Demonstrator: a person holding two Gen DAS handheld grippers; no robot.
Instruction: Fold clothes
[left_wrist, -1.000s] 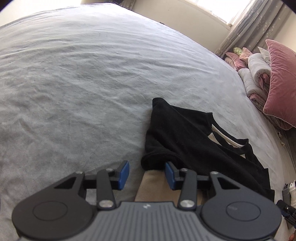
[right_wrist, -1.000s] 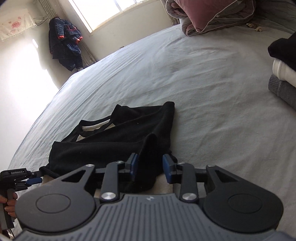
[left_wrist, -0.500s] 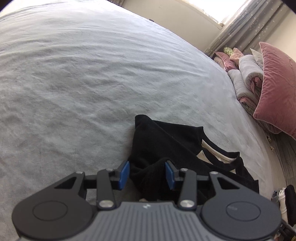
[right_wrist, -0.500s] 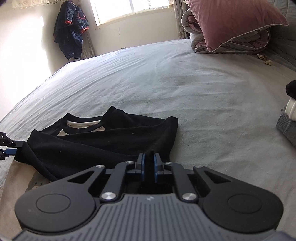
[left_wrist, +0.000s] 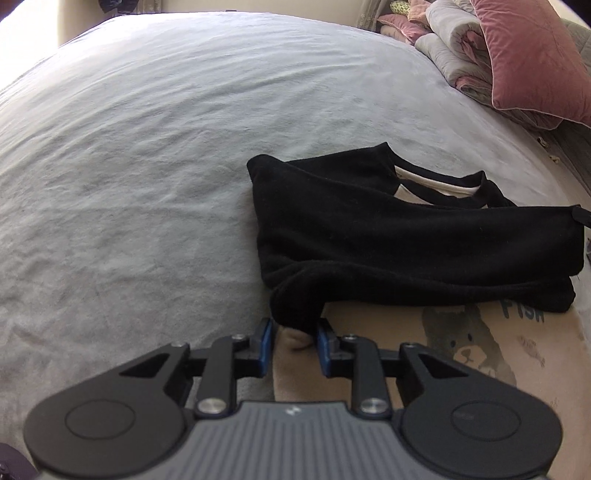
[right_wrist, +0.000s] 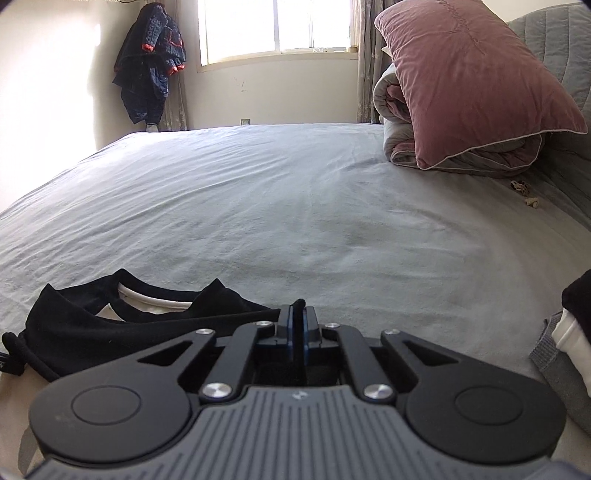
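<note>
Black-and-beige top (left_wrist: 406, 236) lies on the grey bed (left_wrist: 147, 166), black part doubled over the beige printed panel (left_wrist: 461, 343), collar facing the far side. Soft knit, light, no stiffness: it'll sag and drag between grip points, so I'd take it at corners or hem edges, both ends level, and keep it low to the sheet.

Left hand-held gripper (left_wrist: 293, 341) sits at the near-left corner of the garment. Pads straddle a bunched black fold with beige under it; pads look closed on the cloth rather than fully shut, gap filled by fabric.

Right hand-held gripper (right_wrist: 297, 328) is at the opposite near corner, jaws pinched together on a thin sliver of black fabric poking up between the pads.

So I read it as both corners held, garment stretched between them.

Stack of folded clothes (right_wrist: 569, 343) at my right edge, pink pillow (right_wrist: 472, 81) on rolled duvet beyond.
</note>
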